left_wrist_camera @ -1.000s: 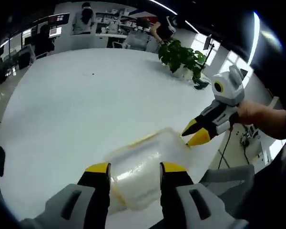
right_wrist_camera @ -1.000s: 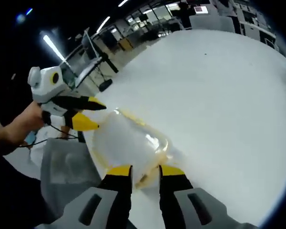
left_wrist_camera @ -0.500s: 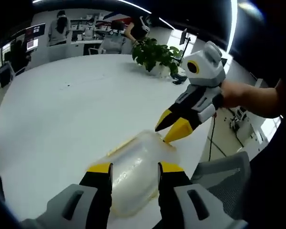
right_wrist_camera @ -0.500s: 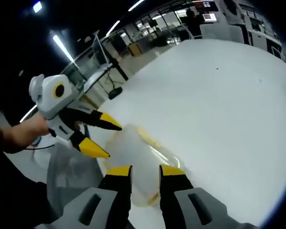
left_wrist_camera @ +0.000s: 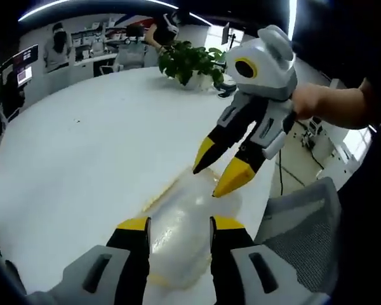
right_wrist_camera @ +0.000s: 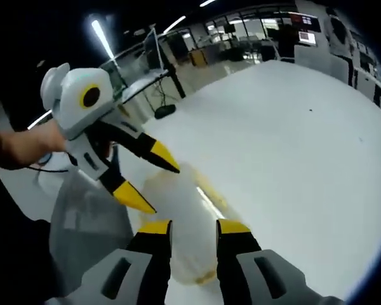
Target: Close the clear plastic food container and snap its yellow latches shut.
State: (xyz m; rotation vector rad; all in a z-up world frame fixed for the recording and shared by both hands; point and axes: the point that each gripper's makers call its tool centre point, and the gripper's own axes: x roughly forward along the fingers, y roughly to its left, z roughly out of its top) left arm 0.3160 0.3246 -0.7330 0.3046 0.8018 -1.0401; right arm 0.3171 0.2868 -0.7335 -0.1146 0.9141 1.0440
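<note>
Container (left_wrist_camera: pixel 184 219), clear rounded plastic with yellow trim, is sitting near the smooth white table's (left_wrist_camera: pixel 82 159) edge; contents too blurry. Both the left hand-held gripper (left_wrist_camera: pixel 174 223) and right hand-held gripper (right_wrist_camera: pixel 193 227) are hanging apart over it.

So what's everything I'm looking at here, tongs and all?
Food container: one, clear plastic with yellow latches, near the table's edge, between both tongs.
Table: one, white, round.
Potted plant: one, green, far side of the table.
Office chair: one, grey mesh, beside the table.
People: a few, at desks in the background.
Left tongs: one pair, grey with yellow tips, open, straddling the container.
Right tongs: one pair, same colours, open over the container's other end.
Hand: one, holding the right tongs.
</note>
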